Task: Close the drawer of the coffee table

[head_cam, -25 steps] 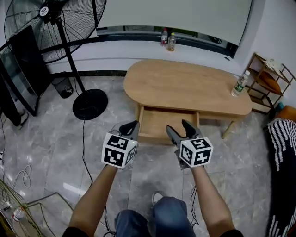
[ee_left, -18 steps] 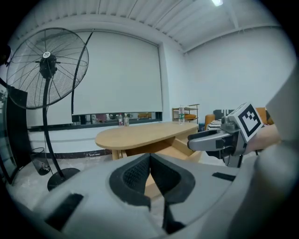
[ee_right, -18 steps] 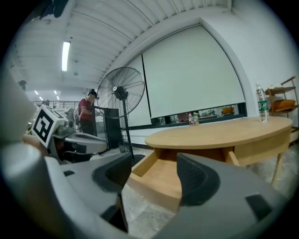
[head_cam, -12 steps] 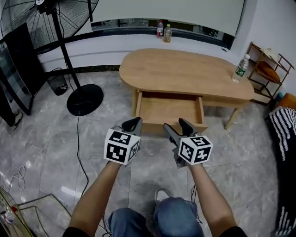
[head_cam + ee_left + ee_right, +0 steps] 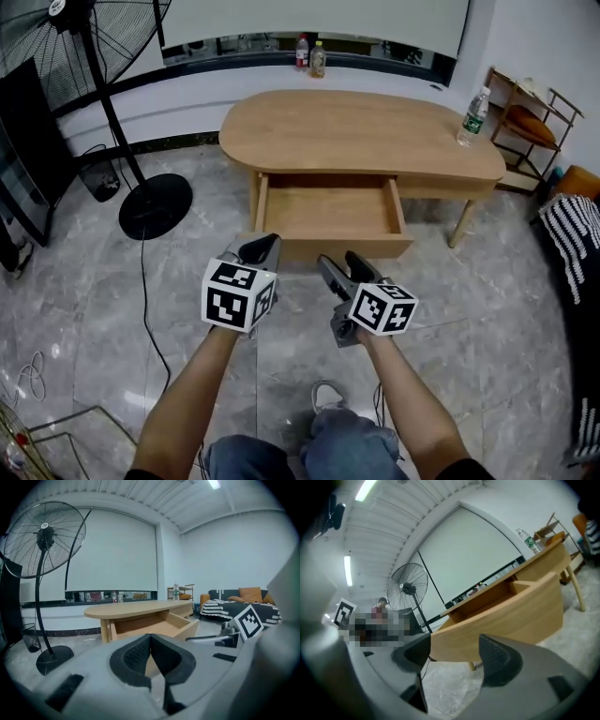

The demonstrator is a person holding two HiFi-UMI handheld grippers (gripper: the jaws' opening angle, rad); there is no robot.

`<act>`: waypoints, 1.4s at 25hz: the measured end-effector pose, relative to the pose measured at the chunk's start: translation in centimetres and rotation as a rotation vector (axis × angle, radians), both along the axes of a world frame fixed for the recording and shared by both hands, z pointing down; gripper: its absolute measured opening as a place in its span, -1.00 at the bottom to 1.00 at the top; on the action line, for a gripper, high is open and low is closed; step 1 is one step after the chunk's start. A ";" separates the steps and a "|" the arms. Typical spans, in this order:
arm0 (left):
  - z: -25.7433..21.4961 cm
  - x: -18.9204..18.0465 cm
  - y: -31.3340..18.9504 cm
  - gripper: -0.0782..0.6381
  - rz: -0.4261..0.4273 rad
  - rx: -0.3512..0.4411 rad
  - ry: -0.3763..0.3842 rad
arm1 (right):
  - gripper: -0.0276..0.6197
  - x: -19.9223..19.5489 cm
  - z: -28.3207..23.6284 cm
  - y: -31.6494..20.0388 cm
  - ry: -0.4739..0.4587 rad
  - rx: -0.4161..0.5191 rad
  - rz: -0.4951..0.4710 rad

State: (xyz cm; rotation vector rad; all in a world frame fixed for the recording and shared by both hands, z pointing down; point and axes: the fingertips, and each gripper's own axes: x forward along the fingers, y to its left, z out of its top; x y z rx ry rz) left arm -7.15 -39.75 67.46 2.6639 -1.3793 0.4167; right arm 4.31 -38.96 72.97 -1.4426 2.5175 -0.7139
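The oval wooden coffee table [image 5: 361,131] stands ahead with its drawer [image 5: 328,211] pulled out and empty. The drawer's front panel [image 5: 328,248] faces me. My left gripper [image 5: 262,247] hangs just before the panel's left part, jaws shut with nothing held; in the left gripper view [image 5: 150,641] the pads touch and the drawer [image 5: 159,626] lies beyond. My right gripper [image 5: 344,268] is low before the panel's middle, tilted, jaws opening and empty. In the right gripper view [image 5: 454,653] the drawer front [image 5: 501,620] fills the space past the fingers.
A tall standing fan [image 5: 94,56] with a round base [image 5: 155,206] stands left. A water bottle [image 5: 473,117] is on the table's right end, two bottles [image 5: 309,56] on the sill. A wooden rack [image 5: 525,131] and striped fabric [image 5: 577,244] lie right. Cables trail over the floor.
Both grippers have sunk lower in front of the drawer. The right gripper has rolled to a tilt and its jaws stand a little wider.
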 end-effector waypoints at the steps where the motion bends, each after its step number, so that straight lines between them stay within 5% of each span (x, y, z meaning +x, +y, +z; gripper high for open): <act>1: 0.2 0.0 0.0 -0.78 -0.003 -0.004 0.007 | 0.03 0.3 0.7 -0.1 -0.032 -0.012 0.011; 8: 1.6 -0.2 -0.1 -0.78 -0.019 -0.020 0.026 | 0.13 1.3 5.5 -1.4 -0.286 -0.095 0.073; 21: 3.1 -1.4 -0.9 -0.78 -0.039 -0.025 0.010 | 0.40 1.7 7.7 -4.6 -0.524 -0.051 0.083; 35: 2.3 -1.7 -0.6 -0.78 -0.054 -0.008 0.013 | 0.37 1.6 6.8 -5.0 -0.635 -0.142 0.114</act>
